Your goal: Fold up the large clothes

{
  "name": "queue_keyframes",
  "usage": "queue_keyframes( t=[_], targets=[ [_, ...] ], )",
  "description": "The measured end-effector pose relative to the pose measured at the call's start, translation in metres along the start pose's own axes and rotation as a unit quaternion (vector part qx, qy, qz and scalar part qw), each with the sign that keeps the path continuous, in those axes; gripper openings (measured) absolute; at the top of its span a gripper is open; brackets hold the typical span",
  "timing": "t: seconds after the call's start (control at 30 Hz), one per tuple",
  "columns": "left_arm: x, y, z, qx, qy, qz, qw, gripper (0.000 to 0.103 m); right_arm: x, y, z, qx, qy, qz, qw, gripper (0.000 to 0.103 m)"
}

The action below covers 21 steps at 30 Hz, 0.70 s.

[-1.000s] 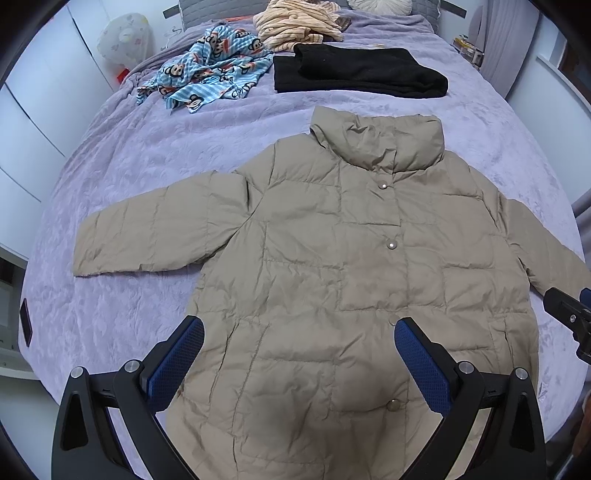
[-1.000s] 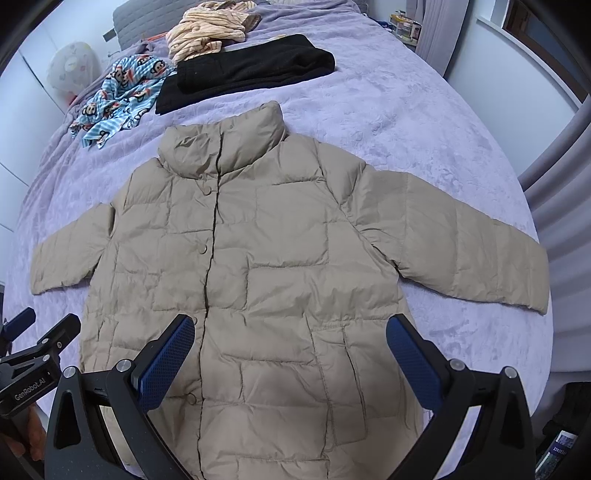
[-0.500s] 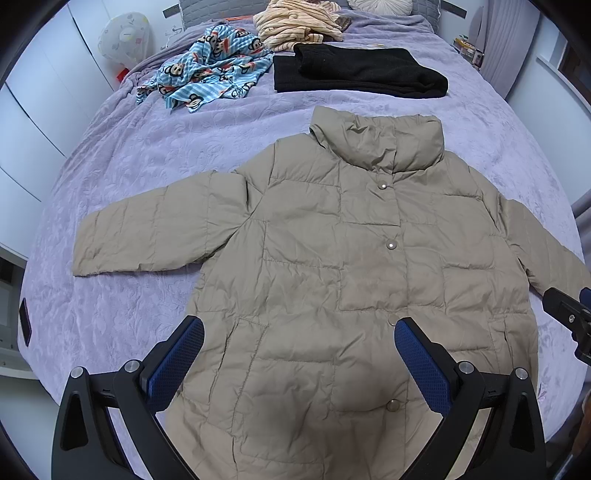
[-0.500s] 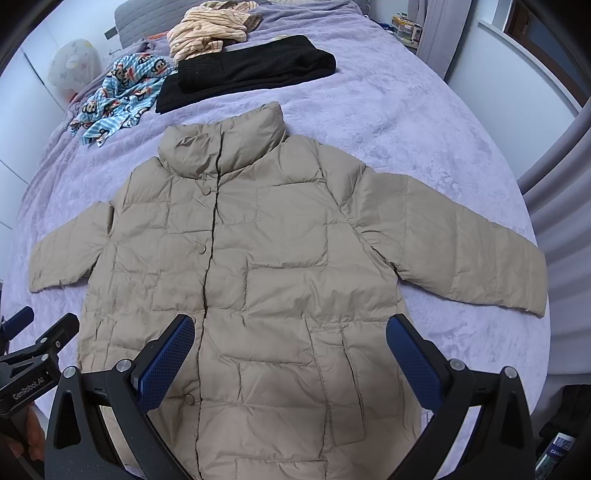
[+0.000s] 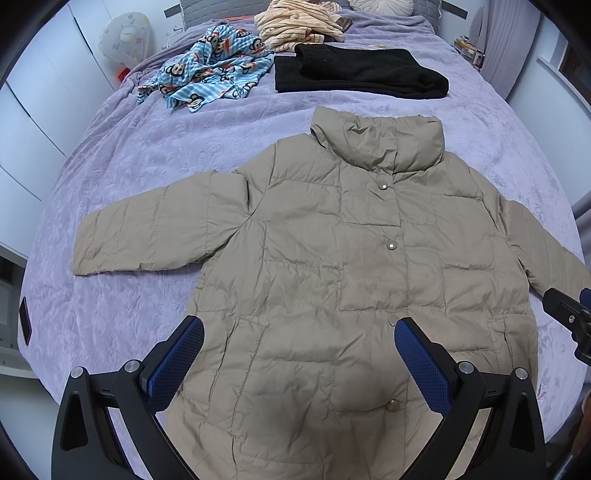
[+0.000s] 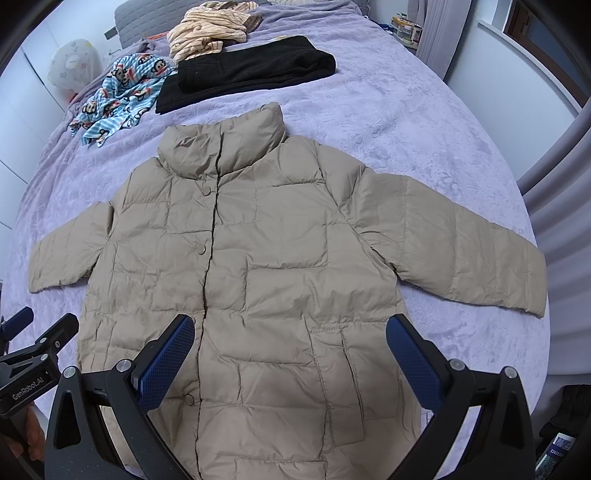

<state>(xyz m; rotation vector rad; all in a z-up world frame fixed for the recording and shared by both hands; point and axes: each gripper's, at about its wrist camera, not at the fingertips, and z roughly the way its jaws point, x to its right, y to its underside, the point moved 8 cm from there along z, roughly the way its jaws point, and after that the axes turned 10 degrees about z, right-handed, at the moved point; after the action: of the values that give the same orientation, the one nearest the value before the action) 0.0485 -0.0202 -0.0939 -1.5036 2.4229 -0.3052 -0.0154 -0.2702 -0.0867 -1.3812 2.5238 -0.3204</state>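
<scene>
Jacket (image 5: 332,266) flat on bed (image 5: 147,155), sleeves spread at 9 and 3. Left gripper (image 5: 299,354) and right gripper (image 6: 290,350) wide open, empty. Best pinch each cuff, fold inward.

Between and ahead of the blue-padded fingers (image 5: 181,360) lies a plain beige quilted jacket (image 5: 332,266) with matching beige snaps, on a lilac bedspread (image 5: 147,155) embossed with a leafy pattern. Far beyond the fingertips sit a solid black folded garment (image 5: 354,72), a light-blue striped cloth (image 5: 207,70) printed with brown cartoon monkey faces, and a cream garment with thin brown stripes (image 5: 295,24). The finger frames are black.
</scene>
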Motion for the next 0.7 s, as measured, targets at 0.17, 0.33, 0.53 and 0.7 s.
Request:
queue_keyframes(
  t=[0.17, 0.33, 0.53, 0.7],
  targets=[
    [0.0, -0.0001, 0.0, 0.0, 0.0, 0.0, 1.0, 0.103, -0.0001, -0.0005, 0.0001, 0.001, 0.0, -0.001, 1.0, 0.103],
    [0.0002, 0.0001, 0.0002, -0.001, 0.001, -0.001, 1.0, 0.103, 0.0002, -0.0001, 0.0, 0.001, 0.0, -0.001, 1.0, 0.103],
    [0.0004, -0.0001, 0.0002, 0.0, 0.001, -0.001, 1.0, 0.103, -0.0008, -0.0008, -0.0004, 0.001, 0.0, -0.001, 1.0, 0.103],
    [0.0003, 0.0, 0.0002, -0.001, 0.002, -0.002, 1.0, 0.103, -0.001, -0.0002, -0.0008, 0.001, 0.001, -0.001, 1.0, 0.103]
  ],
)
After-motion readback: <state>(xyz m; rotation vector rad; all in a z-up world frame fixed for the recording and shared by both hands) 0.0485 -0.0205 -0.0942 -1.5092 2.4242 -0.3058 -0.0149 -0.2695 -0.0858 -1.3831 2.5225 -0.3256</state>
